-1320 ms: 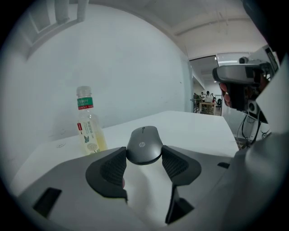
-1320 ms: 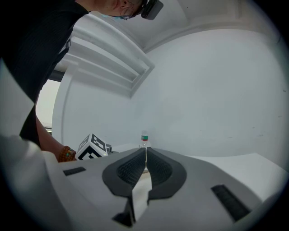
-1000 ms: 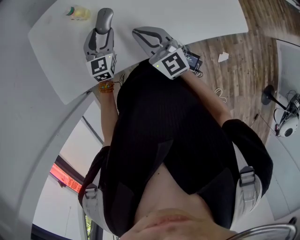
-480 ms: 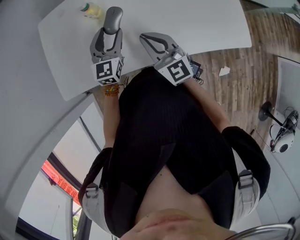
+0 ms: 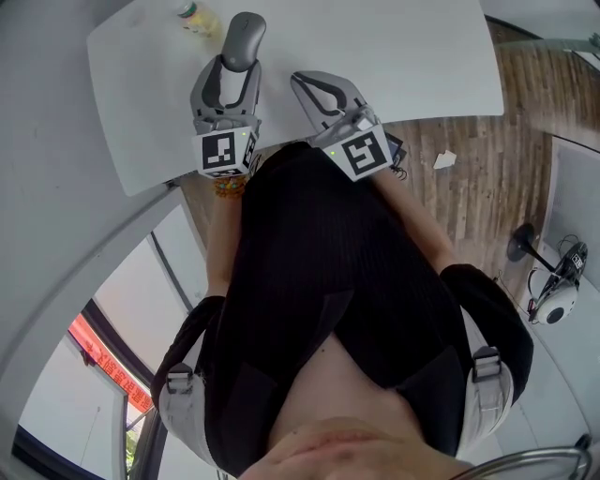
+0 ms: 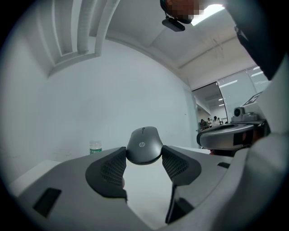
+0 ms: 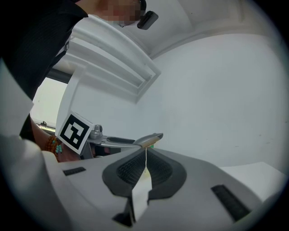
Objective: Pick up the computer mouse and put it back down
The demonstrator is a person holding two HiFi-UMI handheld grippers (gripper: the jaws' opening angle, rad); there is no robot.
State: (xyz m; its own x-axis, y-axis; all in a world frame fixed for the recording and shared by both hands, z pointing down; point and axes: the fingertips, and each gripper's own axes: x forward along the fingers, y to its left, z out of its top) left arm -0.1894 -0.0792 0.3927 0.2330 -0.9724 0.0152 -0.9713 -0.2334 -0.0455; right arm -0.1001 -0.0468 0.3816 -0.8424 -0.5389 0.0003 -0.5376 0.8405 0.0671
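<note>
The computer mouse (image 5: pixel 244 37) is clamped by its sides between the two pads of the left gripper (image 5: pixel 234 75), at its 12 o'clock in the head view. In the left gripper view the mouse (image 6: pixel 144 144) appears raised off the white surface (image 5: pixel 394 47), with light surface showing under it. So the picking up looks done, and putting it back down is left. The right gripper (image 5: pixel 314 89), at about 4 o'clock from the mouse, has its jaws pressed together on nothing. A small bottle (image 5: pixel 195 17) stands at 10 o'clock from the mouse.
</note>
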